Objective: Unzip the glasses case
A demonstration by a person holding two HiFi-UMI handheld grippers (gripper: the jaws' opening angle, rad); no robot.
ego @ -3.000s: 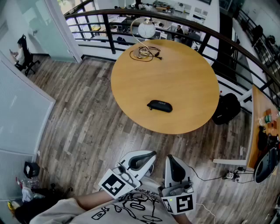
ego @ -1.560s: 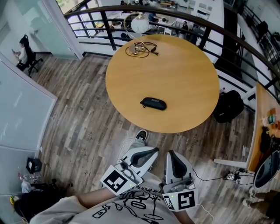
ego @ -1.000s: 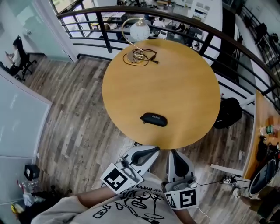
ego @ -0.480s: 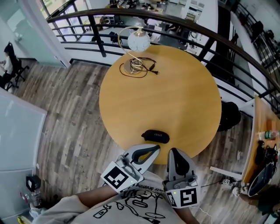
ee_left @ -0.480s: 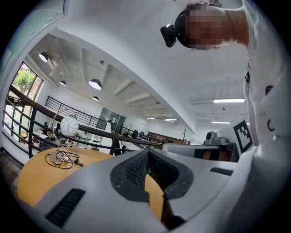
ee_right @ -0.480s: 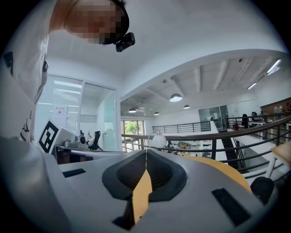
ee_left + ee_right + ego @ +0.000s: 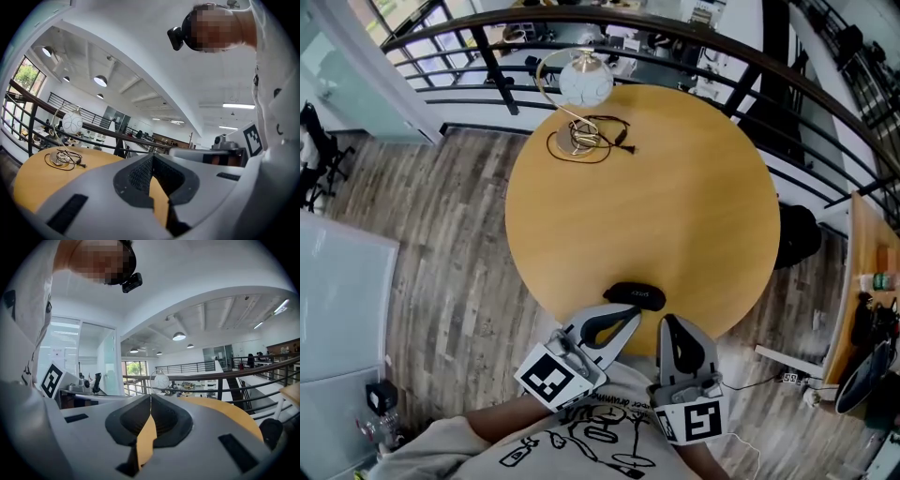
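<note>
The black glasses case [image 7: 635, 295] lies zipped shut near the front edge of the round wooden table [image 7: 675, 206]. My left gripper [image 7: 630, 313] is held close to my body, its tips just short of the case, jaws shut and empty. My right gripper [image 7: 669, 322] sits beside it to the right, also shut on nothing. In the left gripper view the left gripper [image 7: 152, 157] points over the table [image 7: 33, 180]; the case is hidden below the jaws. The right gripper [image 7: 150, 397] likewise looks across the table [image 7: 236, 412].
A globe lamp [image 7: 580, 84] with a coiled black cable [image 7: 592, 141] stands at the table's far edge. A dark railing [image 7: 741, 66] curves behind. A black bag [image 7: 797, 234] lies on the floor at the right, beside another desk [image 7: 867, 281].
The person has walked up to the table, so the case has come from well ahead to just in front of the gripper tips. Both grippers stay shut near the body.
</note>
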